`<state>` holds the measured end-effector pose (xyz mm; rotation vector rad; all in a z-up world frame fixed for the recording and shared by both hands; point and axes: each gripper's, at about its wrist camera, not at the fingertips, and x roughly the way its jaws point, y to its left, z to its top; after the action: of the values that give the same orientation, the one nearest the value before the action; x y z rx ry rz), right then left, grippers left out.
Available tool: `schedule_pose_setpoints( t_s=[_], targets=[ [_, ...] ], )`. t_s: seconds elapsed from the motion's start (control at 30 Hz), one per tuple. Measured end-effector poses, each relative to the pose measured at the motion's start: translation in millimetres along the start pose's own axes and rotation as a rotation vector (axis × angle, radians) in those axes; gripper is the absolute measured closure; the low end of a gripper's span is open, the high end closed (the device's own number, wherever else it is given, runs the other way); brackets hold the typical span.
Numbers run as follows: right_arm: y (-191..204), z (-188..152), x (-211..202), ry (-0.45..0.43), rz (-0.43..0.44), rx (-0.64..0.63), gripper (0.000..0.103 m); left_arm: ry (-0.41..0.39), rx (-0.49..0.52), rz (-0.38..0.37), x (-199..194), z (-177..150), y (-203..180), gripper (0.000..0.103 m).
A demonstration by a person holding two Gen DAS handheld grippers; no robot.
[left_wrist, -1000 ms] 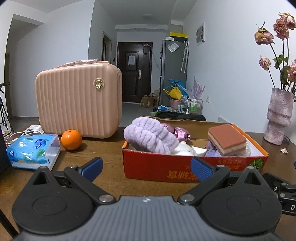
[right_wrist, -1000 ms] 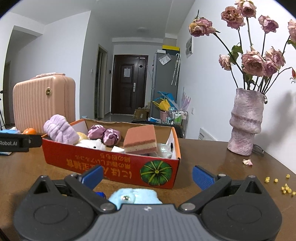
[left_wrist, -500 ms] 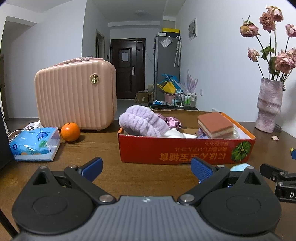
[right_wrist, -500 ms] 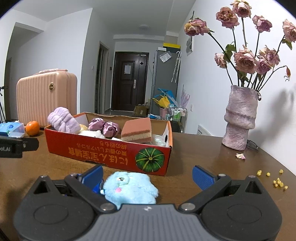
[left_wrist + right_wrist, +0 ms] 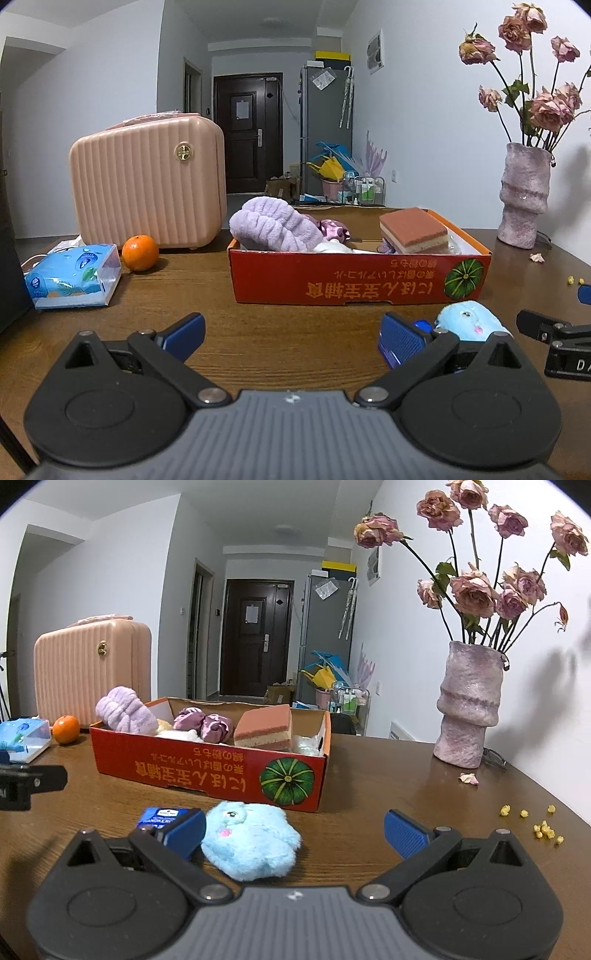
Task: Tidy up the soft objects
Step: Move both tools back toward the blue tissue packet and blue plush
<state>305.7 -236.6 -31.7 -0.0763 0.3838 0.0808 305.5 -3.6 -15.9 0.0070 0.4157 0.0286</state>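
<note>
Blue plush toy (image 5: 251,840) lies on counter (image 5: 369,797) at 6 o'clock of red box (image 5: 207,771), inside wide right tongs (image 5: 293,830); left tongs (image 5: 291,334) wide, empty; centre right tongs over toy, close gently.

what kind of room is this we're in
Most likely a lived-in apartment, at a wooden dining table: a hallway runs back to a dark front door, a fridge stands beside it, and a vase of dried roses stands on the table.
</note>
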Motion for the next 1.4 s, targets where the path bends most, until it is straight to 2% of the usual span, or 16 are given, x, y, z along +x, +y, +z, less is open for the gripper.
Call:
schedule_pose_setpoints(
  t_s=[0.57,1.4],
  targets=[
    [-19,-1,7,0.033,0.000,0.040,0.000,0.077,0.010,-0.040,16,-6,-16,0.000],
    [-73,-5,17,0.048,-0.051,0.035,0.000,0.185,0.063,-0.103,50,-11,-83,0.000]
  ],
)
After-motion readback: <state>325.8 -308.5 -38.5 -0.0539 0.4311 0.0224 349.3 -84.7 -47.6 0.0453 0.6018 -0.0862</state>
